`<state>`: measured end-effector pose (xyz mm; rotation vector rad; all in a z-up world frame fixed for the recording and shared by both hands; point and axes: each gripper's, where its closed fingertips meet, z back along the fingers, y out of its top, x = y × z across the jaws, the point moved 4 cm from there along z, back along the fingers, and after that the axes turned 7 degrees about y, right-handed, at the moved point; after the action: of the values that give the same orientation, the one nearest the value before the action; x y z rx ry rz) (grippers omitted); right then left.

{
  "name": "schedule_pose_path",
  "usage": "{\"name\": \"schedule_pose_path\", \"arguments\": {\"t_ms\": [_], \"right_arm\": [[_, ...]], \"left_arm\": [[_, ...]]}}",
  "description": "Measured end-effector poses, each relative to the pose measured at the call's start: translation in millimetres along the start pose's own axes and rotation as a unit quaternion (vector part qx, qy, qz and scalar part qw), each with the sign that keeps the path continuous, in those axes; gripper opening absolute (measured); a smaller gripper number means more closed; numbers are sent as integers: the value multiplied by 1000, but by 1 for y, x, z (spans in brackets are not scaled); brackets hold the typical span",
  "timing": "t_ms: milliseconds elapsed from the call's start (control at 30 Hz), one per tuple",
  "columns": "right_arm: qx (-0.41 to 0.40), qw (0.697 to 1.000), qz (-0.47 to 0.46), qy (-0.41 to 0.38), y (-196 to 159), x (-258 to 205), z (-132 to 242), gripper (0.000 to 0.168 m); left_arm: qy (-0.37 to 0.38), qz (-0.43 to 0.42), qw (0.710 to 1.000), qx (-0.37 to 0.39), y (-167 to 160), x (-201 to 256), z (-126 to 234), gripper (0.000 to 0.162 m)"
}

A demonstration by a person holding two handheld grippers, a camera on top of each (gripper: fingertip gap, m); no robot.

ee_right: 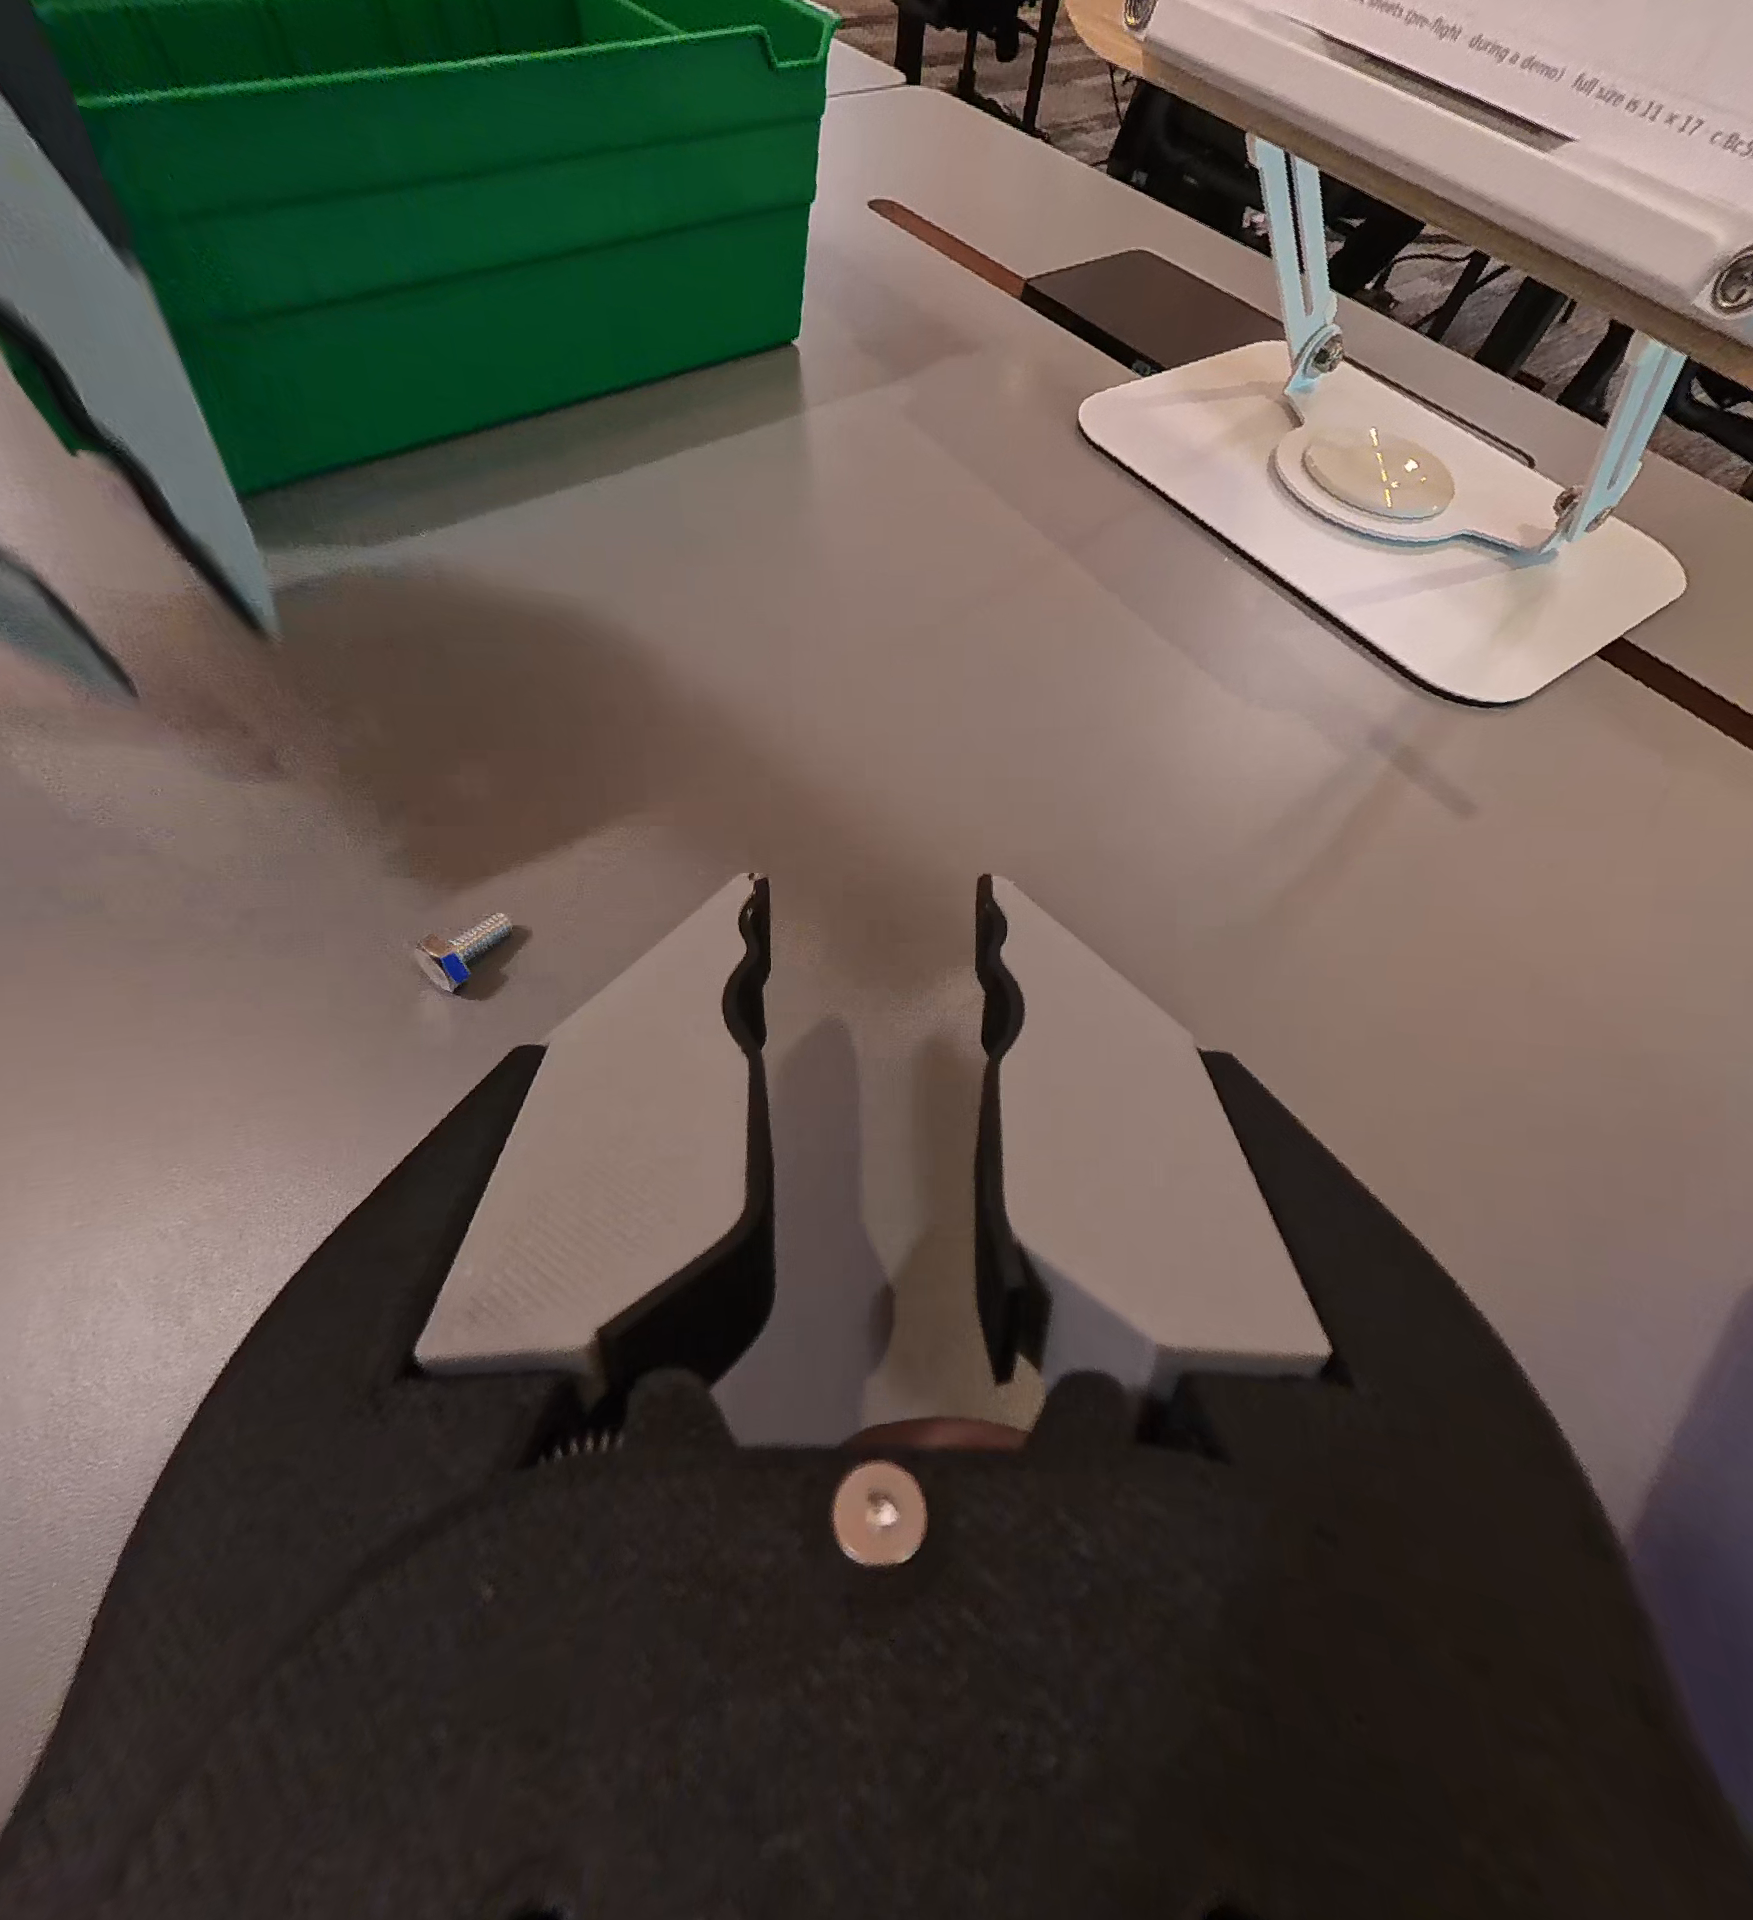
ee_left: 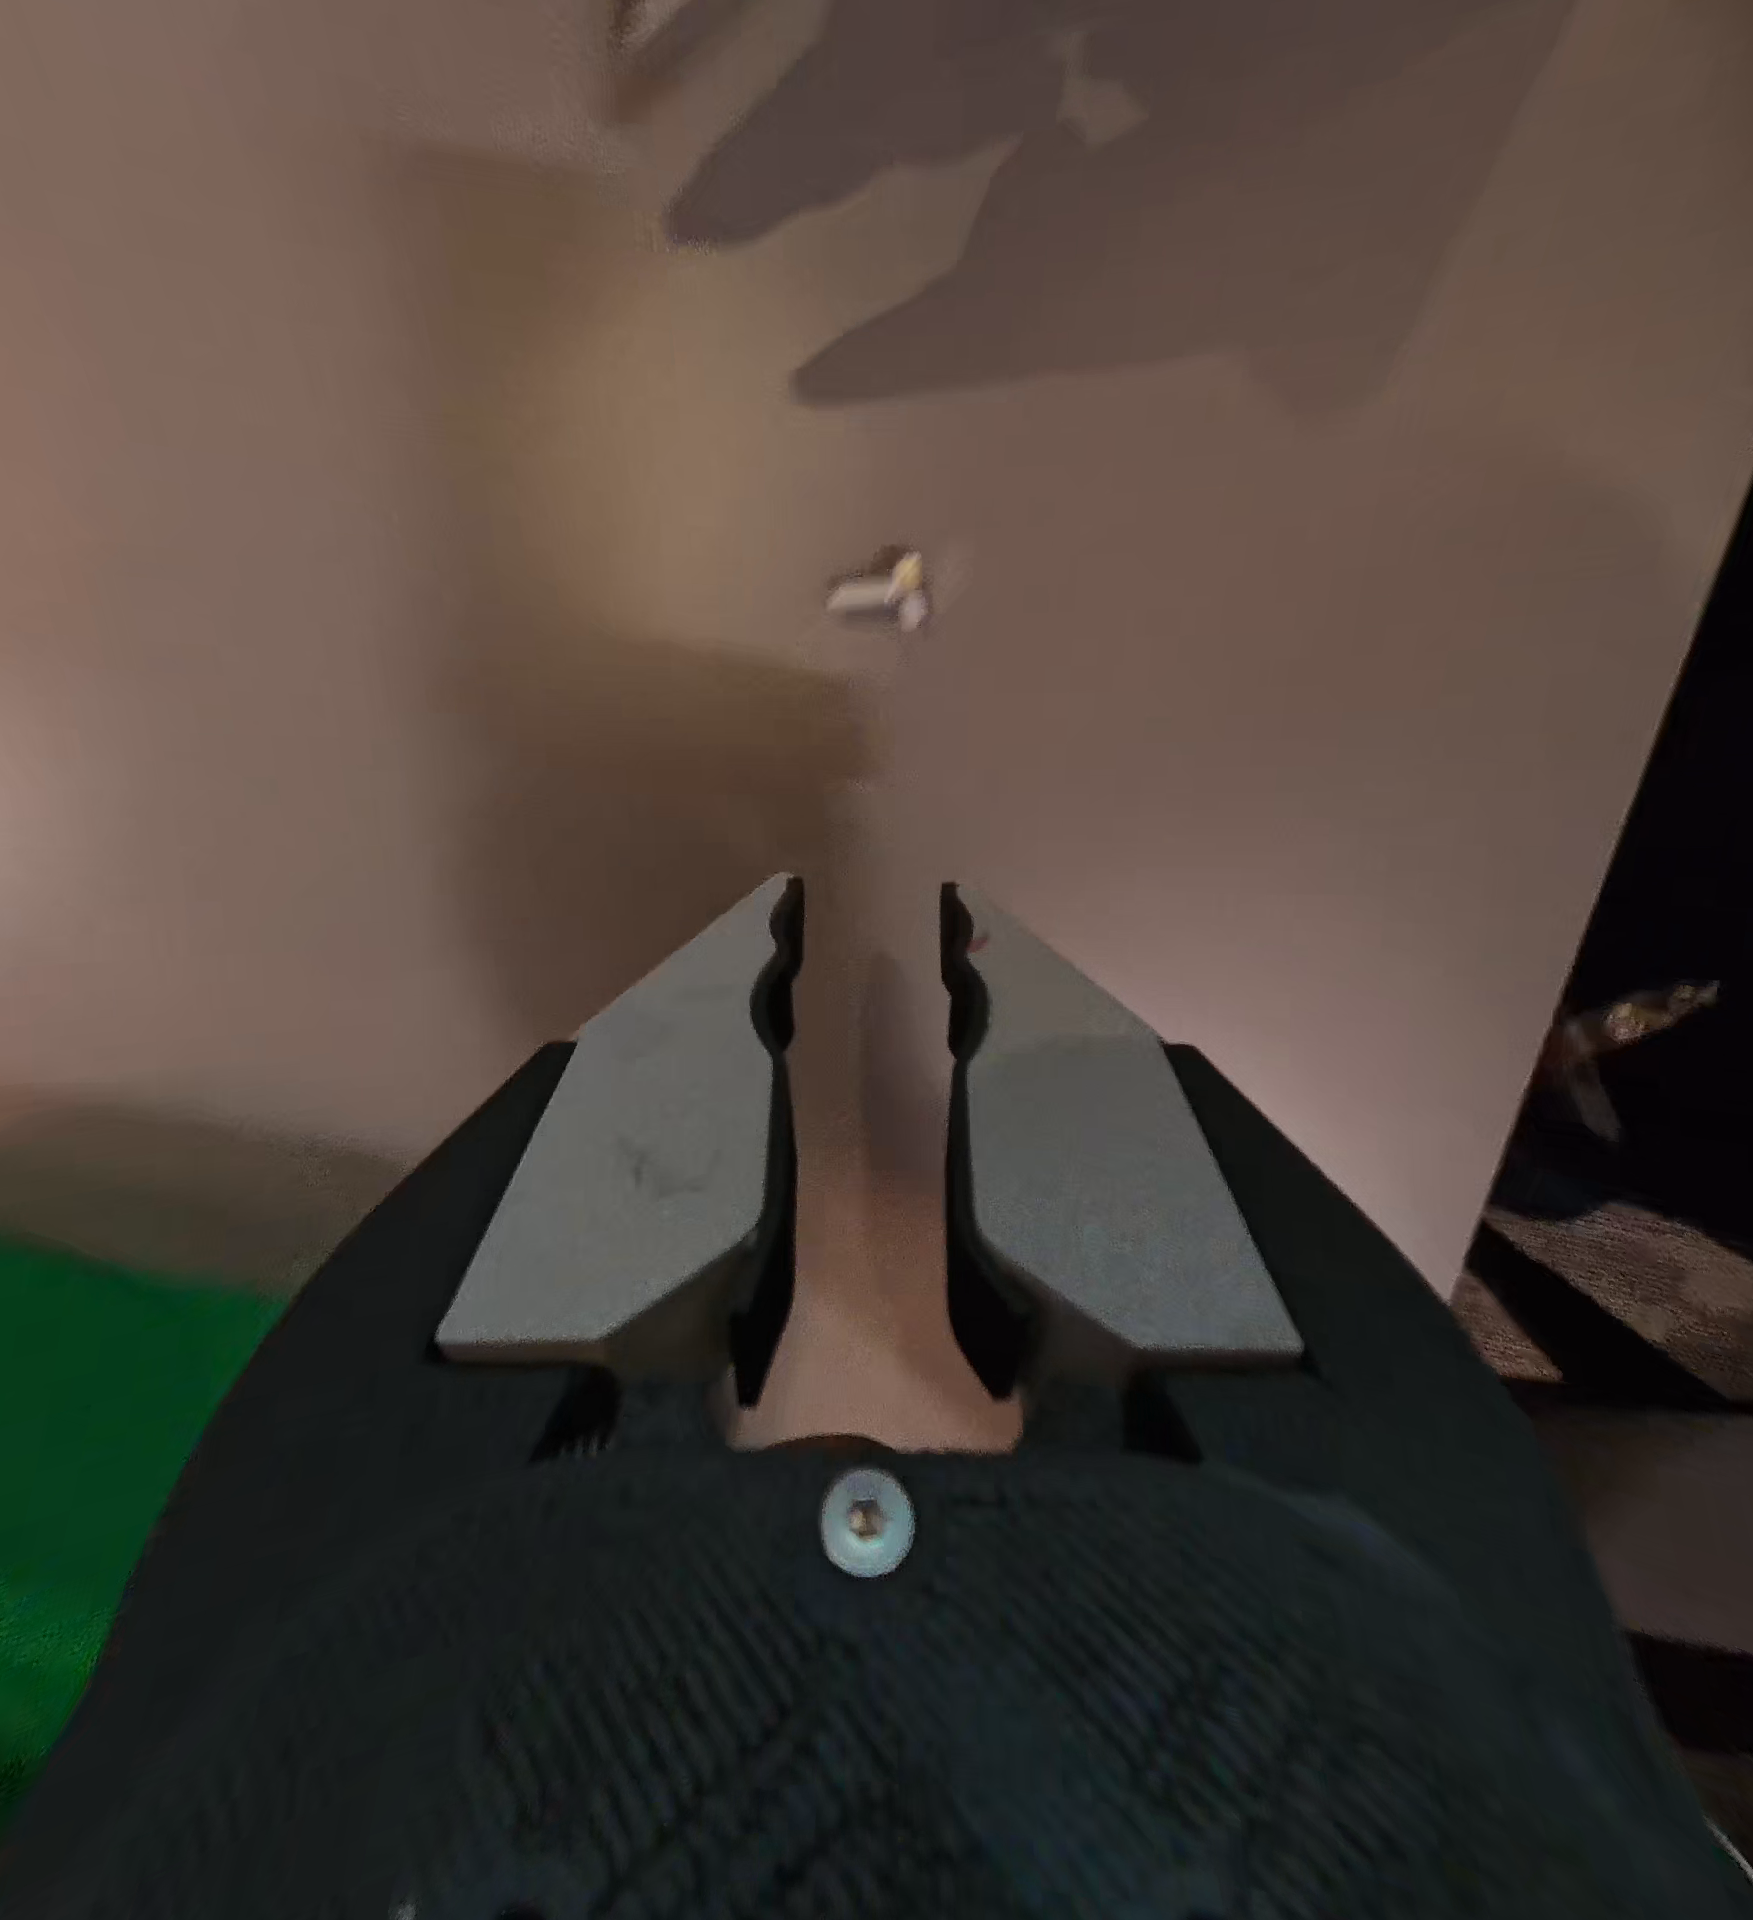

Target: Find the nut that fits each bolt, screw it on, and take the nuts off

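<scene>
A small silver bolt [ee_right: 461,953] with a blue mark on its hex head lies on the grey table [ee_right: 1267,987], just left of my right gripper [ee_right: 872,894]. That gripper is open and empty, low over the table. In the left wrist view, blurred by motion, the same small bolt [ee_left: 877,592] lies on the table ahead of my left gripper [ee_left: 872,899], which is open and empty. The left gripper's grey fingers [ee_right: 72,416] also show blurred at the left edge of the right wrist view, above the bolt. No nut is visible.
A green plastic bin [ee_right: 436,208] stands at the back left; its blurred green corner [ee_left: 72,1455] shows in the left wrist view. A white tilted stand [ee_right: 1371,499] holding a board sits at the back right. The table edge [ee_left: 1630,831] runs down the right. There is about 15 centimeters between the tips of the two grippers. The small silver bolt [ee_right: 461,953] is about 8 centimeters from my left fingertips. It turns up in the left wrist view [ee_left: 896,577] as well.
</scene>
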<state>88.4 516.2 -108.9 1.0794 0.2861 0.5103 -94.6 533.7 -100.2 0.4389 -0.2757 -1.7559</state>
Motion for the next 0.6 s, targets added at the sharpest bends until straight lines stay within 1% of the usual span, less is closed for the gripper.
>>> {"name": "schedule_pose_path", "arguments": {"t_ms": [67, 133, 167, 233, 300, 333, 433, 500, 567, 600], "right_arm": [[2, 1000, -2, 4, 1, -1, 0, 37], [2, 1000, 0, 9, 2, -4, 0, 37], [1, 1000, 3, 11, 2, -6, -1, 37], [-1, 1000, 11, 14, 2, -10, -1, 37], [-4, 1000, 23, 12, 3, -13, -2, 37], [-5, 1000, 27, 11, 3, -13, -2, 37], [-9, 999, 30, 7, 2, -12, -3, 37], [-10, 1000, 24, 6, 0, -10, -4, 37], [-9, 1000, 16, 6, -1, -7, -3, 37], [-8, 1000, 11, 8, -1, -6, -3, 37]], "left_arm": [[46, 19, 999, -10, -23, -25, 43, 24], [82, 44, 995, -44, -59, -53, 83, 26], [105, 56, 990, -72, -80, -70, 98, 26], [141, 70, 977, -146, -130, -104, 114, 28], [145, 61, 964, -214, -177, -129, 115, 32], [135, 51, 961, -235, -196, -136, 110, 32], [109, 32, 952, -283, -237, -151, 93, 26], [89, 27, 946, -310, -252, -155, 83, 25], [82, 4, 944, -321, -255, -160, 74, 20], [81, -5, 940, -332, -256, -163, 71, 23]]}}
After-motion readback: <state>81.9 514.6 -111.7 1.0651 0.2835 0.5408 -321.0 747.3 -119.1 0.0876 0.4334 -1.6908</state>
